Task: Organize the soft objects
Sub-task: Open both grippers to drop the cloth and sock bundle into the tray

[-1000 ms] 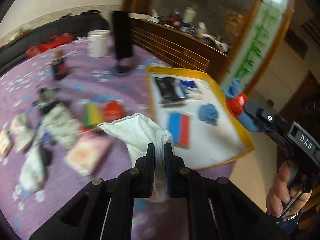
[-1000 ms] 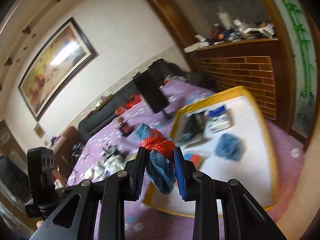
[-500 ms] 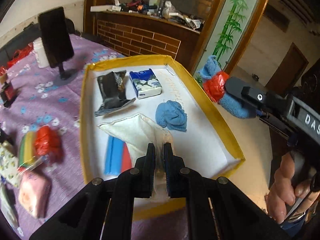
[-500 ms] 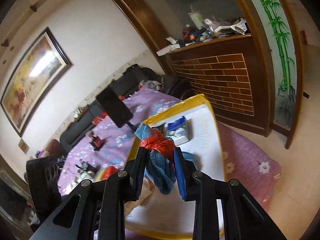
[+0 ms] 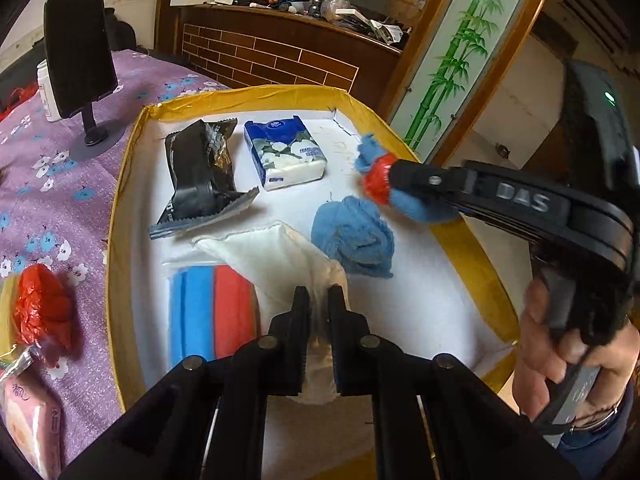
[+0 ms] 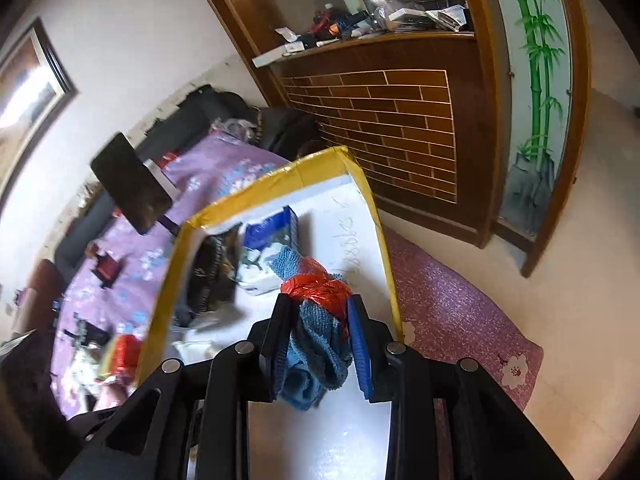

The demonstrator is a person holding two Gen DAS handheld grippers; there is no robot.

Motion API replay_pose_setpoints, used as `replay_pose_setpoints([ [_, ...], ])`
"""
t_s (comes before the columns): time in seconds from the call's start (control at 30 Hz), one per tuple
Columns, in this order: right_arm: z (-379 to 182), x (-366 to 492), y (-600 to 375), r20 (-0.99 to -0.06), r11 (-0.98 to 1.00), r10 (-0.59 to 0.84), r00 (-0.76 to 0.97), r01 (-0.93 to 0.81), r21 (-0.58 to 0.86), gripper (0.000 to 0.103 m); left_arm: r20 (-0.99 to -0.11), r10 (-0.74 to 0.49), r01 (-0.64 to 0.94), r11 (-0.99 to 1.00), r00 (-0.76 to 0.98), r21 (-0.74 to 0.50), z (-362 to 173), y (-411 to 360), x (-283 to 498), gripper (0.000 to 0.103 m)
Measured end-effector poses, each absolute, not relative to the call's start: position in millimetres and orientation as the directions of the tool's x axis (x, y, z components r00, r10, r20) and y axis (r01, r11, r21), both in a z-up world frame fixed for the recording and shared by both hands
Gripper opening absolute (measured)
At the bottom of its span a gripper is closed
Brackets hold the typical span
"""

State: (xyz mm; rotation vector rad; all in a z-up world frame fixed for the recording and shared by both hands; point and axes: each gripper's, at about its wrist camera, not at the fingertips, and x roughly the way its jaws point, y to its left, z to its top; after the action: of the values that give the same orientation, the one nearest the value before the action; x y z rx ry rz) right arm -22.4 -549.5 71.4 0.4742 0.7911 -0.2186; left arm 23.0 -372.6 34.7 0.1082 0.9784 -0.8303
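A wide shallow tray [image 5: 120, 184] with a yellow rim and a white floor is seen on a purple flowered cloth [image 5: 52, 184], near the cloth's right edge. Inside the tray, a black foil packet [image 5: 200, 176] is laid near the far left corner, and a blue-and-white tissue pack [image 5: 286, 154] is placed just beside it, toward the far edge. A flat pack of blue and red sponges [image 5: 212, 312] is found along the tray's left side, near the front edge. A crumpled blue cloth [image 5: 354, 236] is lying about in the middle of the tray floor.

A cream white cloth pouch [image 5: 272, 256] is pinched between the pads of the left gripper [image 5: 319, 308], which are pressed together on its thin end. The pouch is soft and flat, with a sewn edge and some brownish stains near the pads; its free end is spread over the sponge pack, but it cannot be told if it is touching.

A blue knitted towel bundle [image 6: 320, 336] is clamped by the right gripper [image 6: 320, 320], held in the person's hand [image 5: 560, 360]. The bundle is tied round with a crinkled red plastic strip [image 6: 320, 288], and it is held over the tray's right side, near the rim.

On the purple cloth, left of the tray, a red plastic lump [image 5: 40, 308] is seen
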Motion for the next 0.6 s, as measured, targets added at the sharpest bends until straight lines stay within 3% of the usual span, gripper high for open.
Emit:
replay_pose_setpoints([
  [0.2, 65.8, -21.4, -540.2, -0.76, 0.888, -0.032, 0.649, 0.367, 0.276, 0.034, -0.752, -0.58, 0.69, 0.683, 0.314, -0.239, 28.4, -371.0, 9.3, 0.015],
  [0.37, 81.6, -41.9, -530.9, -0.722, 0.891, -0.046, 0.691, 0.355, 0.283, 0.044, -0.72, -0.602, 0.7, 0.676, 0.344, -0.231, 33.1, -368.0, 2.2, 0.053],
  [0.47, 92.3, -57.6, -525.3, -0.698, 0.899, -0.058, 0.714, 0.342, 0.275, 0.049, -0.691, -0.621, 0.699, 0.676, 0.369, -0.235, 38.3, -362.9, 0.4, 0.064],
  [0.6, 103.0, -78.8, -528.8, -0.669, 0.9, -0.085, 0.738, 0.346, 0.267, 0.051, -0.669, -0.637, 0.695, 0.676, 0.383, -0.246, 42.9, -360.3, 0.5, 0.067],
])
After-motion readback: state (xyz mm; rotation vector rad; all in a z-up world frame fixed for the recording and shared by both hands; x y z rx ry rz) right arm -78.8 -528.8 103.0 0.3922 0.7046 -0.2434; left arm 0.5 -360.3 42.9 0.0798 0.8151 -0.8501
